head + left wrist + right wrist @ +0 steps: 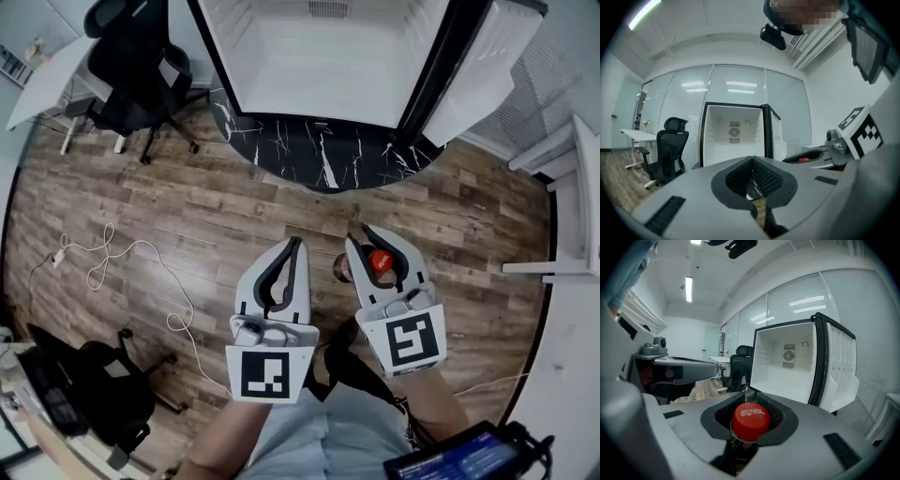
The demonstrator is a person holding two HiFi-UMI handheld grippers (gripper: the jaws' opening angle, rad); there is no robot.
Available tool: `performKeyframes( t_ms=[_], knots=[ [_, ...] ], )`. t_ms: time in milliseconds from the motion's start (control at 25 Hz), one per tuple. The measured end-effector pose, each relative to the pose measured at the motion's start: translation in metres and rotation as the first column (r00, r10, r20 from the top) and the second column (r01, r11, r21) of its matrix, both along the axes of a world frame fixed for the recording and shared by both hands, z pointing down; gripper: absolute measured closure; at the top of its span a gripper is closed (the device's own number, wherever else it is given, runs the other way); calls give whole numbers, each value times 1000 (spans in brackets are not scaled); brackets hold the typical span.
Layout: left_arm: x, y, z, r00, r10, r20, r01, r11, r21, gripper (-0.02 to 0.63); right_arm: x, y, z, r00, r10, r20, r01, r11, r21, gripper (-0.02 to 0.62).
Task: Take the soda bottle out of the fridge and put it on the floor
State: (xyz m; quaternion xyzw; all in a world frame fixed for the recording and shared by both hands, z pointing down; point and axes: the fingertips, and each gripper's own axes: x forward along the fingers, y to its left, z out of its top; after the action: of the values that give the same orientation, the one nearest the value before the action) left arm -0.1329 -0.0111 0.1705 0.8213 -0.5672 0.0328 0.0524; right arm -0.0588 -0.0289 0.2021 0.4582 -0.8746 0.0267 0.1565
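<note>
Nearest, we see two grippers side by side in front of the person, both pointing toward the fridge and tipped slightly down. Our left gripper (295, 246) has its jaws pressed together with nothing between them. Our right gripper (359, 236) is clenched on the neck of the one soda bottle (379, 262), just under its red cap, so the bottle is outside the fridge, over the wooden floor (187, 216). One white cable (141, 248) trails across the floor. We count two black office chairs (136, 66) (103, 394). Farthest stands one open fridge (319, 66) on a black marbled mat (309, 150).
</note>
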Motion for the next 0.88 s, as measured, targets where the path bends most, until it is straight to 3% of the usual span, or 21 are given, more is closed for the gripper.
performKeyframes(
  t_ms=[880],
  knots=[
    [53,11,100,998,66,24,-62,987,-149,589,61,14,101,998,55,-22,-57,995,-78,508]
  ],
)
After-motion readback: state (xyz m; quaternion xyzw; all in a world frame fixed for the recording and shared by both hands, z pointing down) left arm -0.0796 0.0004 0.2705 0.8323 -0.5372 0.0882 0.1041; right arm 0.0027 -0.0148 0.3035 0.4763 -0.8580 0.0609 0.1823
